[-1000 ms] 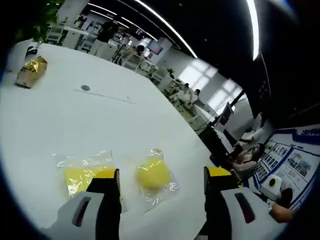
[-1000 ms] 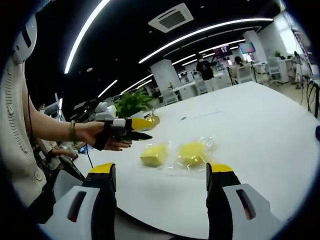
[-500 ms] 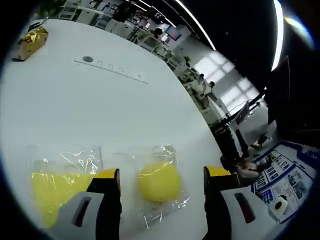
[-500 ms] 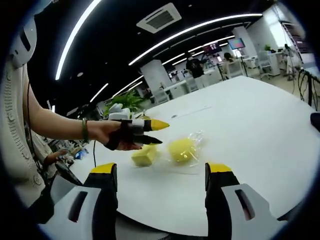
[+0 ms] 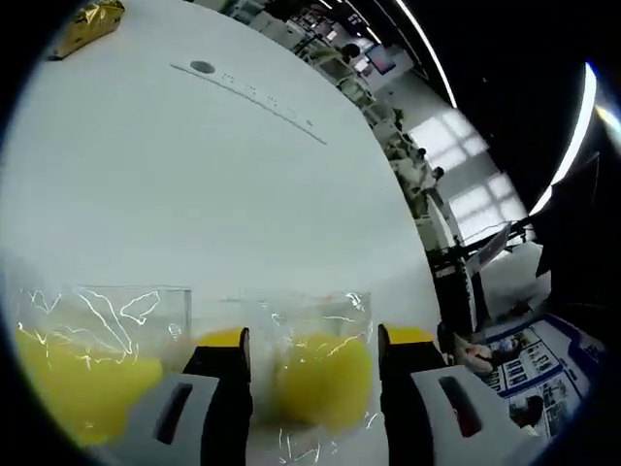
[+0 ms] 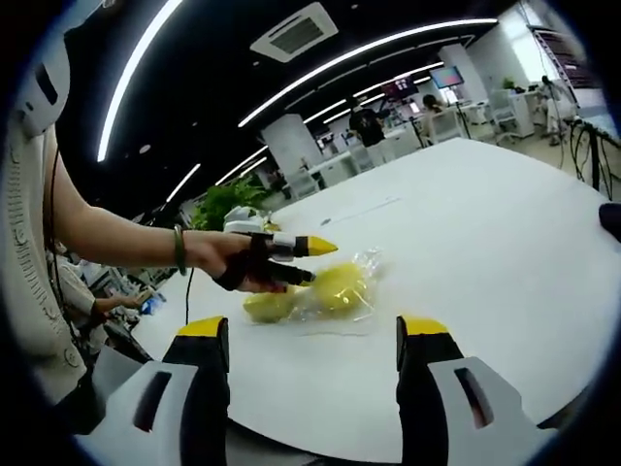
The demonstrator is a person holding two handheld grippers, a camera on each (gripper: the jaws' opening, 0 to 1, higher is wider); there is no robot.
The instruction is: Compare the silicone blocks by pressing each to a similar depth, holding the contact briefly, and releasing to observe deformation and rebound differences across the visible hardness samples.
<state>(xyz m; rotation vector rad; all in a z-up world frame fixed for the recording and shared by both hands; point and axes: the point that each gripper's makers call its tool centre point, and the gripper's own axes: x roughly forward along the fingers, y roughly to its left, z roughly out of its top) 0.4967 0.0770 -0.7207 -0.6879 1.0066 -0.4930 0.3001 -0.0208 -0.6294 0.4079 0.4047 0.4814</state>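
On the white table [image 5: 194, 194] lie two yellow silicone blocks, each in a clear plastic bag. The round block [image 5: 322, 381] sits between the jaws of my left gripper [image 5: 315, 337], which is open. Its right jaw is right against the block and a small gap is left on the left side. The square block [image 5: 78, 381] lies just left of that gripper. In the right gripper view, a gloved hand holds the left gripper [image 6: 322, 262] at the round block [image 6: 342, 283], with the square block [image 6: 264, 305] beside it. My right gripper [image 6: 312, 328] stands open and empty, well short of both blocks.
A gold foil packet [image 5: 92, 17] lies at the table's far end. A small dark round hole [image 5: 202, 67] and a seam mark the tabletop. The person's arm [image 6: 116, 243] reaches in from the left. A plant [image 6: 228, 199] and office desks stand behind.
My left gripper has come down and forward onto the round block and its jaws have narrowed around it. The right gripper has stayed open in about the same place.
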